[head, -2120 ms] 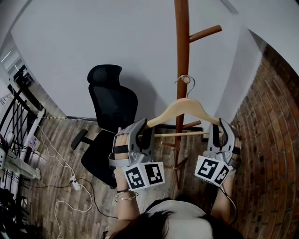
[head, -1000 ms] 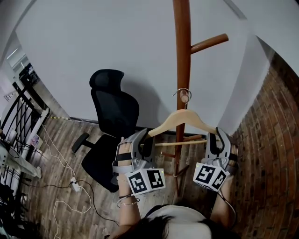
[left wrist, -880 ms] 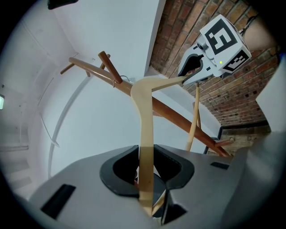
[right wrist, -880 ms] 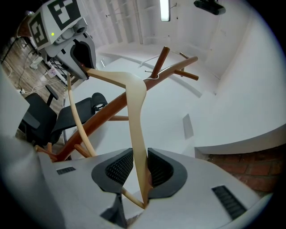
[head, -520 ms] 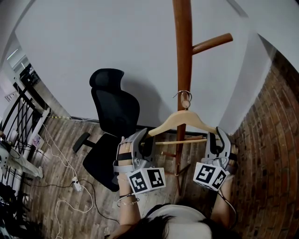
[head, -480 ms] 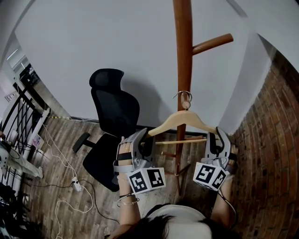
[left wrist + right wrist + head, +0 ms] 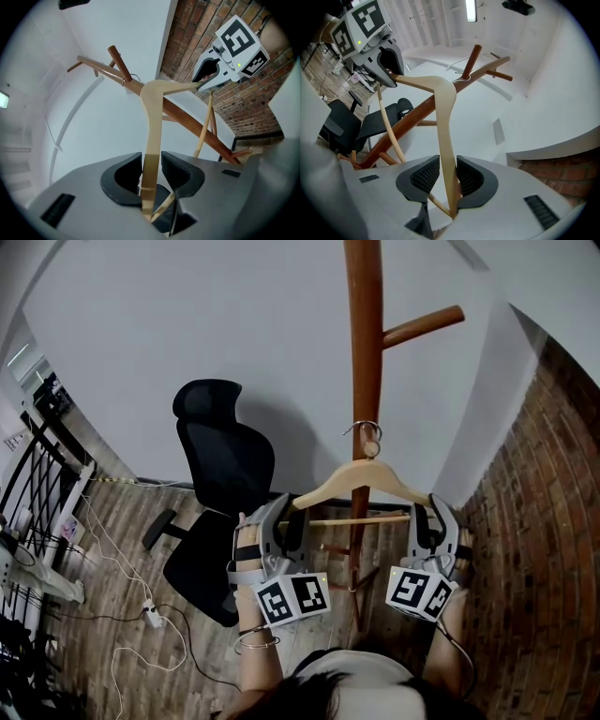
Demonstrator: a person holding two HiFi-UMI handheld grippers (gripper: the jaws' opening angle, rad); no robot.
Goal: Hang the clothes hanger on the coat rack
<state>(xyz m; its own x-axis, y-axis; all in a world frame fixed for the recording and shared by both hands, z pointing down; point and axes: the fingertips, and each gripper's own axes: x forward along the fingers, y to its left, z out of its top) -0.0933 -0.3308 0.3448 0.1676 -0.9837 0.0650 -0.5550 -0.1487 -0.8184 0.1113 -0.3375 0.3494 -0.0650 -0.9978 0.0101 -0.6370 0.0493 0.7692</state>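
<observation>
The clothes hanger (image 7: 361, 474) is of pale, yellowish wood. The coat rack (image 7: 364, 352) is of a warm reddish brown wood. The office chair (image 7: 225, 451) is black all over. The brick wall (image 7: 544, 521) shows dark red-brown bricks with thin grey joints. The other wall (image 7: 187, 315) is plain light grey. The floor (image 7: 112, 568) has grey-brown wooden planks.

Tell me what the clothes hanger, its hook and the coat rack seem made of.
The clothes hanger looks like pale, smooth wood, perhaps lightly finished. Its hook is thin silvery wire, probably metal. The coat rack looks like darker reddish-brown wood, seemingly varnished, given the sheen along its pole.
</observation>
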